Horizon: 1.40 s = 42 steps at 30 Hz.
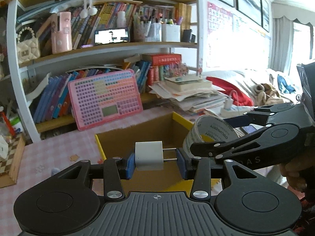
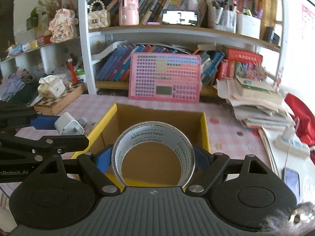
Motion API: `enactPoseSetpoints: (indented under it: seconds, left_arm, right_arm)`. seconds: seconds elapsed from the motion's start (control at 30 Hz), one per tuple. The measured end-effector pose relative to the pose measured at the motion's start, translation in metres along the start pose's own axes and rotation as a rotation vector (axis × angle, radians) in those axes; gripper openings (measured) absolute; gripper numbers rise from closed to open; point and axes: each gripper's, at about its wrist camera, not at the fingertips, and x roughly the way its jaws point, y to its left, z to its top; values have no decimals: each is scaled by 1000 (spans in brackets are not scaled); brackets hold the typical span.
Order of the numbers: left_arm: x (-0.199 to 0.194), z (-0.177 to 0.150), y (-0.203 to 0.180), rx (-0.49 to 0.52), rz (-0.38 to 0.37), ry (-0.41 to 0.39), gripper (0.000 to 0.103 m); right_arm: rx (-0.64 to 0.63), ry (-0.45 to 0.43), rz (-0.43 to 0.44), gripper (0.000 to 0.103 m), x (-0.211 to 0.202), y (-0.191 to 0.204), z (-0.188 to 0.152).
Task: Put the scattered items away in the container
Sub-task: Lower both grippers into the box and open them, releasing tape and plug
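Observation:
An open cardboard box with yellow flaps [image 1: 183, 121] [image 2: 204, 129] stands on the pink checked table. My left gripper [image 1: 156, 161] is shut on a white plug charger [image 1: 148, 155], its prongs against the right pad, held over the box's near left edge; the charger also shows in the right wrist view [image 2: 68, 126]. My right gripper [image 2: 152, 160] is shut on a roll of clear tape [image 2: 152, 137], held upright over the box's near edge. In the left wrist view the tape [image 1: 208, 129] hangs at the box's right side.
A pink keyboard toy [image 2: 165, 76] leans on the bookshelf behind the box. A stack of papers and books [image 2: 256, 100] lies to the right, with a power strip [image 2: 291, 143] and a phone [image 2: 292, 181]. A chessboard box [image 2: 59, 100] with tissues sits left.

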Motion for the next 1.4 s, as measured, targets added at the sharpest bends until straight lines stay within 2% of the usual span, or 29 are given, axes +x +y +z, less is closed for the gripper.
enactPoseSetpoints:
  seconds: [0.2, 0.4, 0.63, 0.8, 0.87, 1.1, 1.4]
  left_arm:
    - [30, 9, 3, 9, 52, 6, 41]
    - [72, 18, 13, 70, 87, 67, 41]
    - [130, 20, 23, 124, 57, 196, 41]
    - [166, 18, 25, 204, 69, 303, 41]
    - [177, 16, 25, 226, 68, 345, 42]
    - [197, 11, 25, 235, 51, 420, 43]
    - [192, 13, 25, 200, 68, 432, 46]
  right_arm:
    - [-99, 1, 46, 83, 32, -12, 14]
    - [-256, 24, 88, 83, 81, -19, 28]
    - [-572, 148, 192, 83, 150, -12, 24]
    - [-886, 227, 270, 83, 181, 4, 7]
    - [-967, 242, 298, 83, 188, 8, 2]
    - [-1007, 287, 346, 83, 201, 13, -7]
    - [-1031, 349, 394, 83, 205, 8, -12]
